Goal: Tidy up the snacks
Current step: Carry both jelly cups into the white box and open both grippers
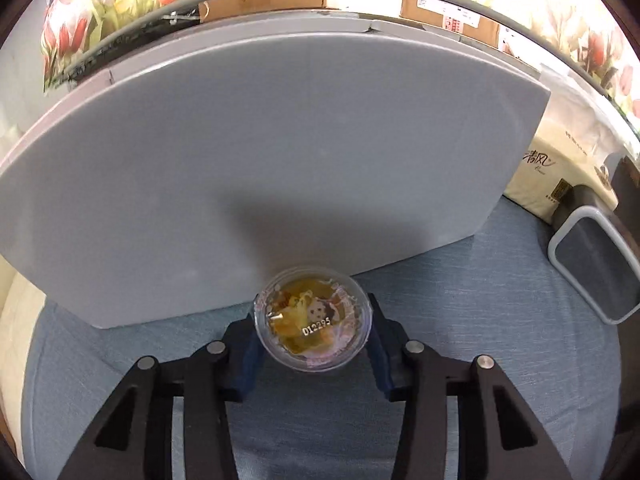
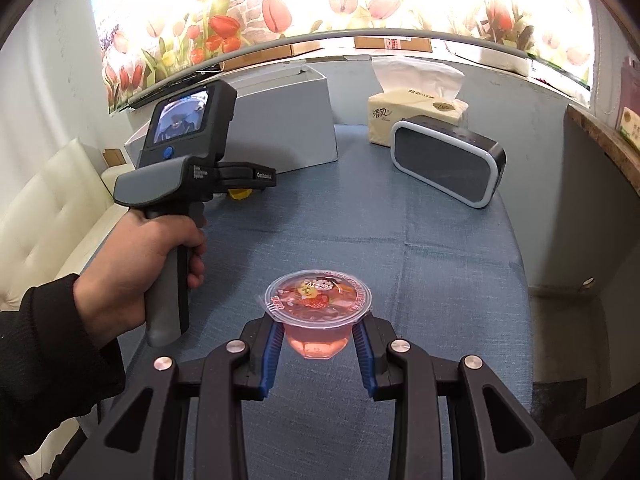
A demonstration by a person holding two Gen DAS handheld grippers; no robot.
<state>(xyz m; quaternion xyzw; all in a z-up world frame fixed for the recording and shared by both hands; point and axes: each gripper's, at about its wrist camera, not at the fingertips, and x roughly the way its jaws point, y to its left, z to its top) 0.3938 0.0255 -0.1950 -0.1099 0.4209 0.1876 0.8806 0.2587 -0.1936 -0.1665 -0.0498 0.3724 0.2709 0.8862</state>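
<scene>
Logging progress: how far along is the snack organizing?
Nothing looks put away yet. The left hand-held gripper grips a yellow jelly cup beside the grey box; the right hand-held gripper grips a red jelly cup over the table. Both still need placing.

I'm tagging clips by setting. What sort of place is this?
Likely a home dining or living room: a table under a blue tablecloth, a tissue pack, a cushioned white bench beside it, and tulip-print wallpaper behind.

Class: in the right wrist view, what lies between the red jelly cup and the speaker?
Only bare blue tablecloth lies between the red jelly cup and the speaker, seen in the right wrist view.
</scene>
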